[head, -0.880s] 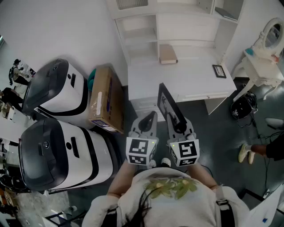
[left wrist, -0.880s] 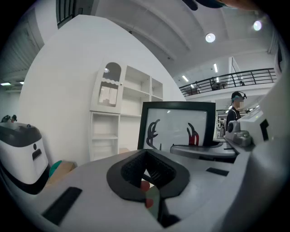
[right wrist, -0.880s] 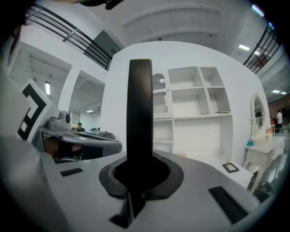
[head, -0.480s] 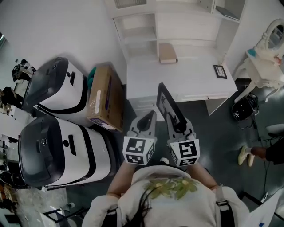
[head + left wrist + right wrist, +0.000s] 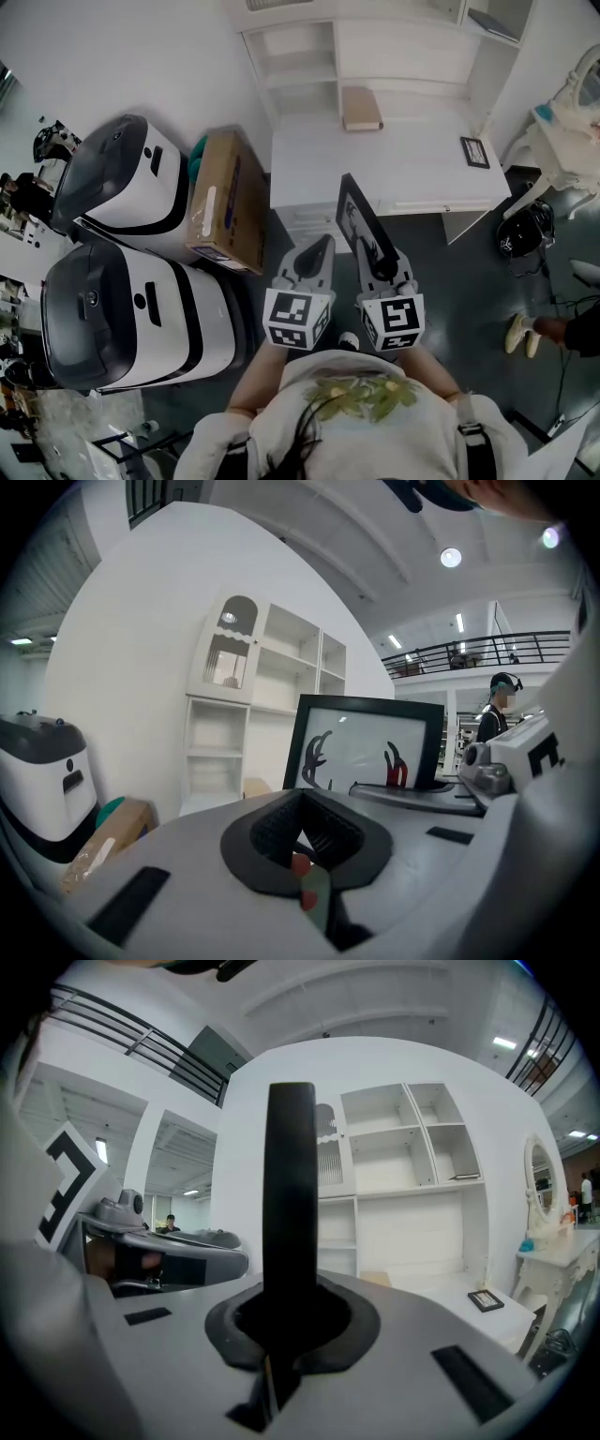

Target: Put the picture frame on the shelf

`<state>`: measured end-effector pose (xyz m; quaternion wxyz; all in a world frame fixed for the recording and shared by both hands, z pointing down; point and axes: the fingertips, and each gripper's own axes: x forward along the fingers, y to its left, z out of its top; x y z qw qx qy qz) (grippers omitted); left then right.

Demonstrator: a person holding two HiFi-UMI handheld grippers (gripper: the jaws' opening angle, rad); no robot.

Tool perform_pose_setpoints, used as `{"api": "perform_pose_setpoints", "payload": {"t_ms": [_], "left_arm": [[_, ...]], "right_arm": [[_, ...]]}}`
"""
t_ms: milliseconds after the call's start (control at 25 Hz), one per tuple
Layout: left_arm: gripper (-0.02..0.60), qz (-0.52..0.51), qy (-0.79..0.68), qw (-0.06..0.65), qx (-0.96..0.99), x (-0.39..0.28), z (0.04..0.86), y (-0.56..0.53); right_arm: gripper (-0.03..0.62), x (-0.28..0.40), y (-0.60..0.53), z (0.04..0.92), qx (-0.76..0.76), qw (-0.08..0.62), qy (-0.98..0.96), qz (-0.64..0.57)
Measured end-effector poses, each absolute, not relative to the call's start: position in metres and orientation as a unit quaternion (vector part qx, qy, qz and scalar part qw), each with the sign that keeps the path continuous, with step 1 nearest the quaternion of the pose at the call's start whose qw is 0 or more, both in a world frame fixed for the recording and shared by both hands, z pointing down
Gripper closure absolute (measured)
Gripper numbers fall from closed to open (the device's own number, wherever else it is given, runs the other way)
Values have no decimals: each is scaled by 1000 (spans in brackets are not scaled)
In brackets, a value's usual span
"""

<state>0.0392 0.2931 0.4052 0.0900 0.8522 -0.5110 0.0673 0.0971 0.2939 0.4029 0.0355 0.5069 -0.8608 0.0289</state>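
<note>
A black picture frame [image 5: 357,225] with a white print stands on edge above the dark floor, just in front of the white desk [image 5: 422,173]. My right gripper [image 5: 377,266] is shut on its lower edge. In the right gripper view the frame [image 5: 292,1204] rises edge-on as a black bar out of the shut jaws. My left gripper [image 5: 317,251] hangs beside it on the left, shut with nothing in it. From the left gripper view the frame [image 5: 367,742] faces me. The white shelf unit [image 5: 300,66] rises behind the desk, with open compartments.
A tan box [image 5: 361,108] and a small black frame [image 5: 475,152] lie on the desk. Left of it stand a cardboard box [image 5: 225,206] and two white-and-black machines [image 5: 117,187] [image 5: 112,319]. A white vanity [image 5: 567,108] and a dark bag [image 5: 525,230] are at the right.
The head view has shifted slightly, so the desk and shelves sit a little further right. Both grippers and the frame keep the same pose.
</note>
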Motion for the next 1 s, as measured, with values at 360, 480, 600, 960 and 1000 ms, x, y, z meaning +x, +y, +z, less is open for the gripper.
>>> {"api": "perform_pose_setpoints", "payload": {"t_ms": [360,480,600,960,1000], "left_arm": [[555,61,-505,102,855,15,411,228],[555,60,-505,104,855,3,409,203],[555,54,-507,105,854,-13,405,180],[555,53,-486,106,866,-38,405,129],[555,54,-485,107,866,-41,406,124]], "right_arm": [[559,78,232,410,518,48,-853,35],[559,68,209,405,521,50,-851,30],[559,57,188,400,525,50,-849,23],[560,28,136,401,542,58,-838,23],[559,25,131,402,543,60,-837,23]]}}
